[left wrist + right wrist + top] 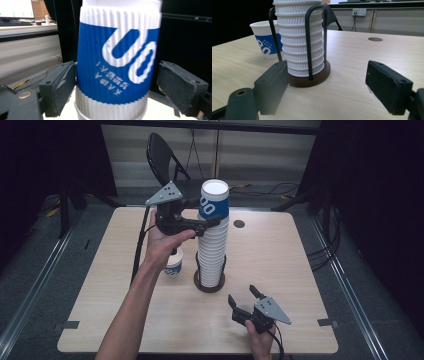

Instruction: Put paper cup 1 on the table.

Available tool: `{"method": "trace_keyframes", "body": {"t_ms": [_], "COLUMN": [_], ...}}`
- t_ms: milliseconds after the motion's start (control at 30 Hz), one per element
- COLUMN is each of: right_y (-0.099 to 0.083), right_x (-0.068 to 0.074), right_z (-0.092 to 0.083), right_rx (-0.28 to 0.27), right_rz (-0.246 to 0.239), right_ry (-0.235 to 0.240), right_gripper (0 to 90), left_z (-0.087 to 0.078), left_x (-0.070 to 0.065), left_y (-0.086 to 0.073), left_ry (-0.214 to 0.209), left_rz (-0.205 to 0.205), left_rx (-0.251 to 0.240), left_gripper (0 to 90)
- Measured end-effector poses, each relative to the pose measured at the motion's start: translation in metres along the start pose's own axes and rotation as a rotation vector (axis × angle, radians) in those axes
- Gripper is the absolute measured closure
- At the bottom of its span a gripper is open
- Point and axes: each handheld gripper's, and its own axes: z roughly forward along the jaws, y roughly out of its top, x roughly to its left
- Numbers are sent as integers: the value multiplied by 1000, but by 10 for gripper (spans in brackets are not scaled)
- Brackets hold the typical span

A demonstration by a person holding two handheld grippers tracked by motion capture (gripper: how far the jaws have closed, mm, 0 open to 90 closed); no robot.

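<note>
**Reaching for the top cup of a tall stack**

Standing at the centre of the high view is a tall stack of white ribbed paper cups (213,247), set in a wire holder with a dark round base (209,285) on the pale wooden surface (280,265). The top cup (214,202), with its blue band and white lettering, sits at the upper middle of the frame. The left tool (212,222) is raised to that height, held in the person's left hand (162,242), and its jaws straddle the blue cup. In the left gripper view the blue cup (117,62) stands between the two black pads: the left-hand pad (58,87) lies against or just beside the cup wall, while the right-hand pad (181,85) stands clear of it with a dark gap between. So the left tool is spread apart around the cup, not clamped on it.

A single cup (174,263) with a blue band stands upright on the surface just left of the holder, partly behind the left hand.

The right tool (243,296) is low at the lower right of the high view, held in the right hand (260,340), near the surface and apart from the stack. In the right gripper view its jaws are wide apart with nothing between them, and they face the holder's base (312,77), the lower cups (299,50) and the lone cup (265,41) at upper left.

A dark folding chair (165,157) stands beyond the far edge of the surface.
</note>
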Motion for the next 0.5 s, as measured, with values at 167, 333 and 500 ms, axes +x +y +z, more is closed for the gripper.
{"method": "trace_keyframes", "body": {"t_ms": [167,333,500], "right_y": [0,0,0], "right_x": [0,0,0], "right_z": [0,0,0], "right_rx": [1,0,-1], "right_rz": [4,1,0], "right_ry": [1,2,2], "right_gripper": [178,178,179], "left_z": [10,18,23], "left_x": [0,0,-4], "left_y": [0,2,4], "left_ry": [-3,25,30], "left_rz": [17,41,68], "left_rx": [30,64,60], "left_gripper": [152,150,156]}}
